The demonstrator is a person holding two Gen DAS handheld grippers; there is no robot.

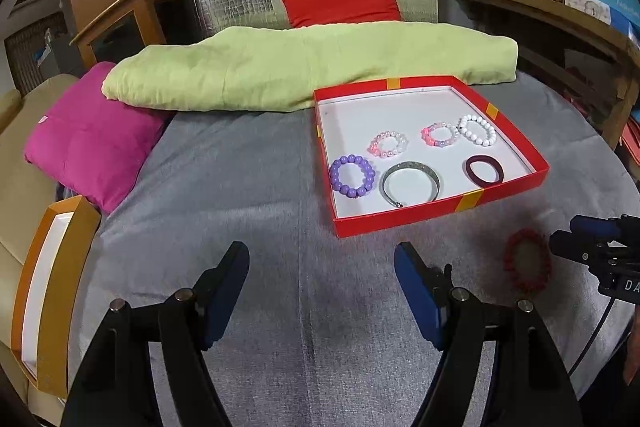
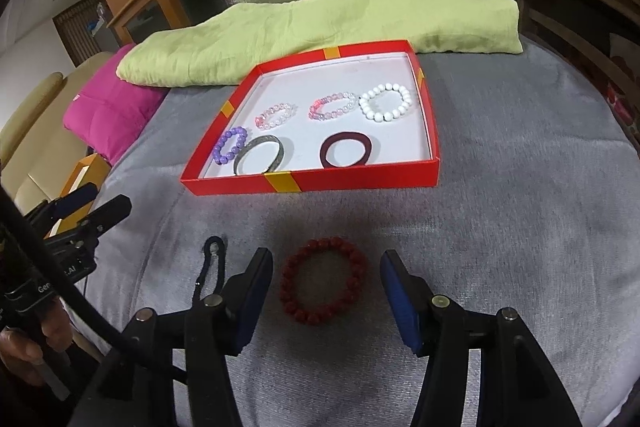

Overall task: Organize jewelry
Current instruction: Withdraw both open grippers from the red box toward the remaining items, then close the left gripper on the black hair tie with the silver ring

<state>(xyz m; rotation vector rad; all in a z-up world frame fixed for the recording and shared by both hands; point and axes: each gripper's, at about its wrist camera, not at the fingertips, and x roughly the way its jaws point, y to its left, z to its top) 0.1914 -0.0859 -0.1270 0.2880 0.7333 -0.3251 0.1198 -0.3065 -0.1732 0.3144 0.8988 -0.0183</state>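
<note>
Jewelry status: we see six bracelets inside the red box (image 2: 352,183) on the grey blanket (image 2: 500,227): purple beads (image 2: 229,145), silver bangle (image 2: 261,155), dark red band (image 2: 347,149), white beads (image 2: 385,103), two pink-and-clear strands (image 2: 332,107) (image 2: 277,115). One red bead bracelet (image 2: 323,281) lies flat on the blanket, outside the box, just in front of it. Our right gripper (image 2: 326,295) straddles this bracelet, jaws spread and opening, pads not touching the beads. Our left gripper (image 1: 322,293) hovers over bare blanket, jaws spread wide, nothing between them. Green folded cloth (image 1: 304,67) lies behind the box, touching its far corner
</note>
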